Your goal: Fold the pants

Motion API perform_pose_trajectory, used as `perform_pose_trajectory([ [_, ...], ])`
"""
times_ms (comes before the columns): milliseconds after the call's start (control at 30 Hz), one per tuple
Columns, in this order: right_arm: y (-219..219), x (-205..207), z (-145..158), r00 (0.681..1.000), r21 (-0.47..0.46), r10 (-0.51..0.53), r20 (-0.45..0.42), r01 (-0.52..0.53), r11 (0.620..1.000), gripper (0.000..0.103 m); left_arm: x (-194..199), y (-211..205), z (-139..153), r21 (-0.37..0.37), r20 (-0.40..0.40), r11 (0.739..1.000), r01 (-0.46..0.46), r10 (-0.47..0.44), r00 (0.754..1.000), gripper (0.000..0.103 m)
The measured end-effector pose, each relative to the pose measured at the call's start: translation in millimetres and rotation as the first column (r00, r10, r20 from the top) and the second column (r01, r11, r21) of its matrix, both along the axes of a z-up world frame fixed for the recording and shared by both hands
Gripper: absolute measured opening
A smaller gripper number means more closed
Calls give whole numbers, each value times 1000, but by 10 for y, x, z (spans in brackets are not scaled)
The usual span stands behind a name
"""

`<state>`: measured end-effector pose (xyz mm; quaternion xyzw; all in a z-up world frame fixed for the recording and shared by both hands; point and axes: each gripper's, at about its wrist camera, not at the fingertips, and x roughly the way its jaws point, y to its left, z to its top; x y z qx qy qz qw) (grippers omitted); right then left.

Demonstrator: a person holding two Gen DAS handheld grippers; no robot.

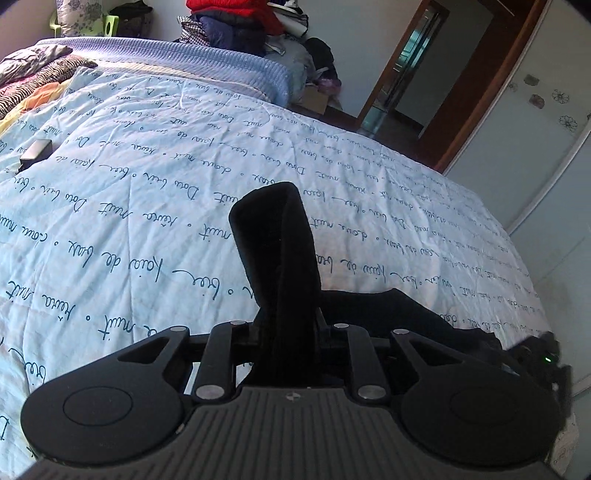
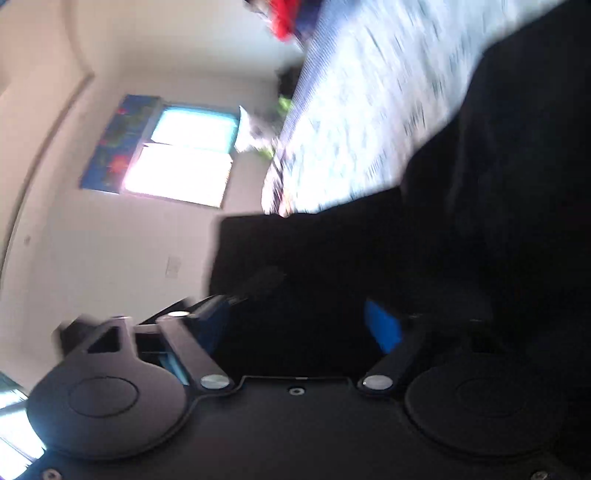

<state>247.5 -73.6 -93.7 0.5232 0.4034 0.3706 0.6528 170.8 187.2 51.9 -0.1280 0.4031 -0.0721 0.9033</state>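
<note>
with the left gripper (image 1: 275, 258) clamped on the pants (image 1: 388, 314) and the right gripper (image 2: 295, 321) spread wide, regrip before lifting, keeping the fabric taut over the quilt (image 1: 147, 184).

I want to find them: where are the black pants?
In the left wrist view the black pants stick up from the left gripper, above the blue quilt.

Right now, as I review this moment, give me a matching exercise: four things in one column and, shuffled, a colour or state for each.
Things:
1. left gripper
2. right gripper
3. quilt
4. clothes pile

States:
A. red garment on top
B. jaws apart, view blurred
C. shut on the black pants
D. pale blue, printed with handwriting

Pairs: 1-C, 2-B, 3-D, 4-A
</note>
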Motion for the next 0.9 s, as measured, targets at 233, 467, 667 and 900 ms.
perform_pose_trajectory([
  [233, -29, 185, -299, 977, 296, 25, -213, 41, 954, 88, -27, 7, -63, -4, -32, 999, -39, 39, 999, 20],
  [467, -860, -223, 75, 981, 223, -154, -120, 178, 958, 93, -107, -517, 224, -12, 38, 995, 101, -100, 994, 20],
  [667, -1012, -210, -220, 964, 78, -152, -217, 172, 982, 93, -67, -1044, 73, -13, -1, 982, 187, -187, 982, 20],
  [900, -1524, -487, 127, 954, 166, -292, -67, 299, 940, 98, -136, -1608, 31, 6, -16, 955, 296, -296, 955, 20],
])
